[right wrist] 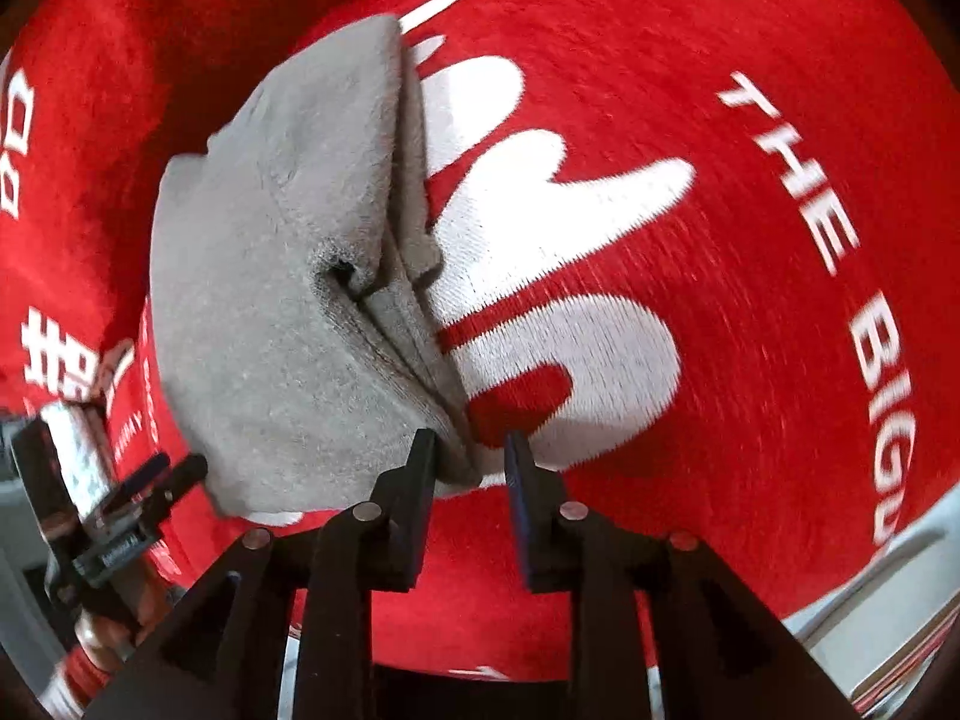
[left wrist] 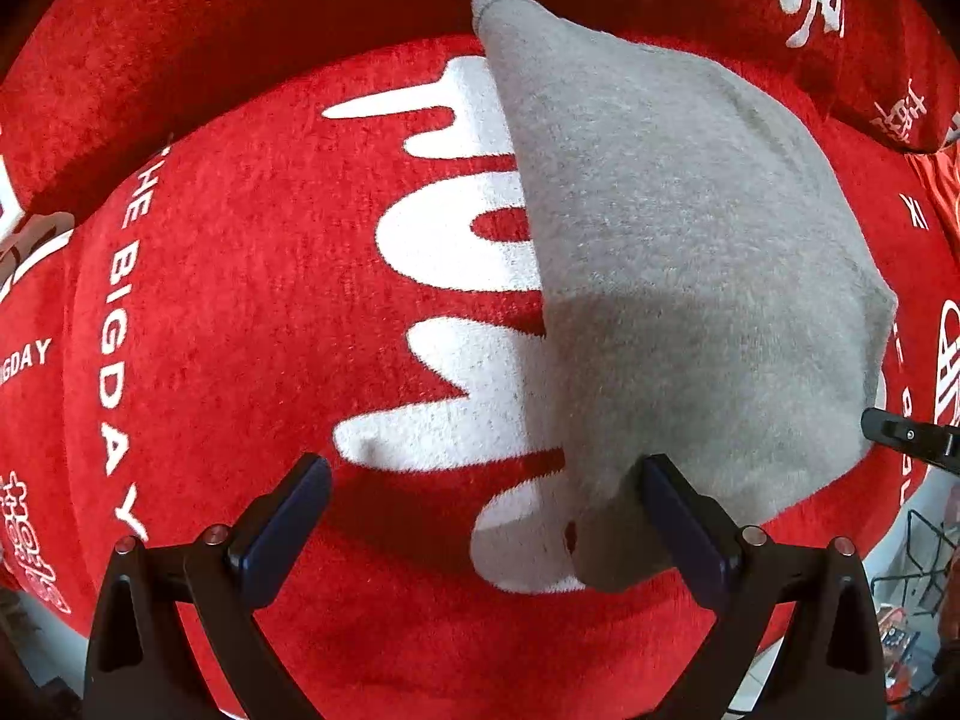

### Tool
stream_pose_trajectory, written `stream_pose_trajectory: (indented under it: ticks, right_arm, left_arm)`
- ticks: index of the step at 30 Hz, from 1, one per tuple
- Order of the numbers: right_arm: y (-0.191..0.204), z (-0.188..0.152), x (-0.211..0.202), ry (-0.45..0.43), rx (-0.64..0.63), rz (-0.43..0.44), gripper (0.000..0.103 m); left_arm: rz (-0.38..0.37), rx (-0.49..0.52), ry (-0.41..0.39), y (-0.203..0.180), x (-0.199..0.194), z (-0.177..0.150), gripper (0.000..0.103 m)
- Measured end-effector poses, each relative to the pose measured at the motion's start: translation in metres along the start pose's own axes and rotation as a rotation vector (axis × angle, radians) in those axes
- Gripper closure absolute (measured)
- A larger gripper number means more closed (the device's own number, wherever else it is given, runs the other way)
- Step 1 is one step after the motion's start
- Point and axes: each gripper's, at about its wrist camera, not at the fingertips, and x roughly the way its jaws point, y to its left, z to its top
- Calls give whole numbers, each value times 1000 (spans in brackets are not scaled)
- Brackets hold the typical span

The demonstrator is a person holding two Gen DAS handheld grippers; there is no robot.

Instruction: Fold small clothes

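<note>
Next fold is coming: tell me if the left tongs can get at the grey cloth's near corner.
Probably yes: the left tongs stand open, the grey cloth corner already lies between the fingers, nothing blocking.

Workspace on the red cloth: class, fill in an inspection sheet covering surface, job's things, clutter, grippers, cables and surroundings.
Surface: red cloth with white lettering.
Job's things: grey garment, folded in layers, lying on the cloth.
Clutter: nothing seen.
Grippers: left gripper open, one finger against the garment's corner; right gripper slightly open at the garment's edge, not pressing it.
Cables: nothing seen for certain.
Surroundings: pale floor at the frame edge, blurred.
</note>
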Motion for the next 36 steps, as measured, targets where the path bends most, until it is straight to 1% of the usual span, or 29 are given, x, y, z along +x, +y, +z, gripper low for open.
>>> stream_pose_trajectory:
  ticks: [3,5,11,13,15,16,19,21,24,28,29,33,35,36]
  right_arm:
    - [4,-5,-9,-25,33,-7,79]
    - [8,-9,-15,-50,41,-18,75]
    - [17,-22,-29,-104,79,-22,75]
    - [20,-26,-32,-116,86,-21,70]
    - [25,-31,-34,-123,82,-23,57]
    - [27,-33,-35,-126,80,-25,56]
    - [34,-40,-34,-127,78,-17,55]
    - [38,-42,-29,-116,74,-19,48]
    - [40,-43,-22,-93,70,-23,48]
    - [41,-35,-20,-69,65,-18,48]
    - [41,-31,-21,-68,60,-16,46]
    - [39,-5,-26,-53,38,-2,45]
    - [38,7,-31,-52,23,3,44]
    - [36,16,-34,-54,11,10,42]
  left_arm:
    - [2,11,-2,3,-7,-4,0]
    - [1,23,-11,6,-13,-6,0]
    - [-3,21,-27,19,-23,-15,0]
    - [-6,21,-24,22,-25,-16,0]
    - [-15,30,-21,22,-28,-17,0]
    - [-16,40,-22,20,-28,-13,0]
    - [-17,56,-27,19,-29,-14,0]
    - [-21,60,-30,20,-28,-15,0]
    - [-19,47,-13,24,-23,-17,0]
    - [-18,18,6,29,-17,-14,0]
    - [-18,12,9,30,-16,-12,0]
    - [-3,-13,-2,31,-20,1,0]
    - [-7,-50,-5,31,-23,12,0]
    - [-12,-66,-5,31,-24,16,0]
